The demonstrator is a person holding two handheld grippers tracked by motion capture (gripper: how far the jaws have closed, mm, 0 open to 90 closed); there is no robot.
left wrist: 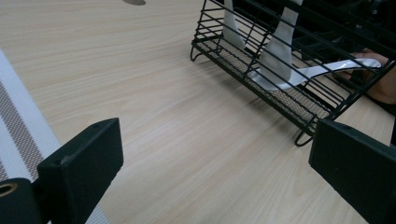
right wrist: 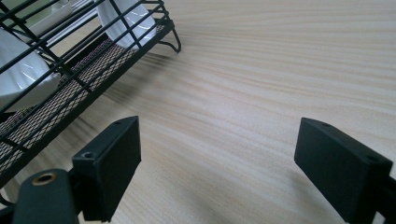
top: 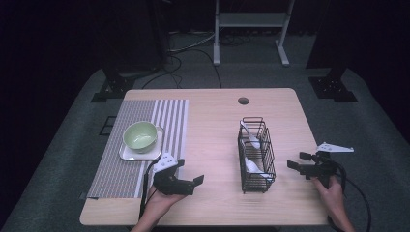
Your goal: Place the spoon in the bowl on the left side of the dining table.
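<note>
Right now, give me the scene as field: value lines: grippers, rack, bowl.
left gripper: open, empty, on the table left of the rack
right gripper: open, empty, right of the rack
rack: black wire, mid-table, between the grippers
spoons: two white ones inside the rack
bowl: green, on a white plate
mat: striped, under the plate, table's left side

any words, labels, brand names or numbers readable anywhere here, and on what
None: no readable text in any of the three views.
The wire basket, the white spoons in it, the green bowl, its tray, the striped mat and the wooden table show no print.
The left gripper and right gripper show no marking either.
</note>
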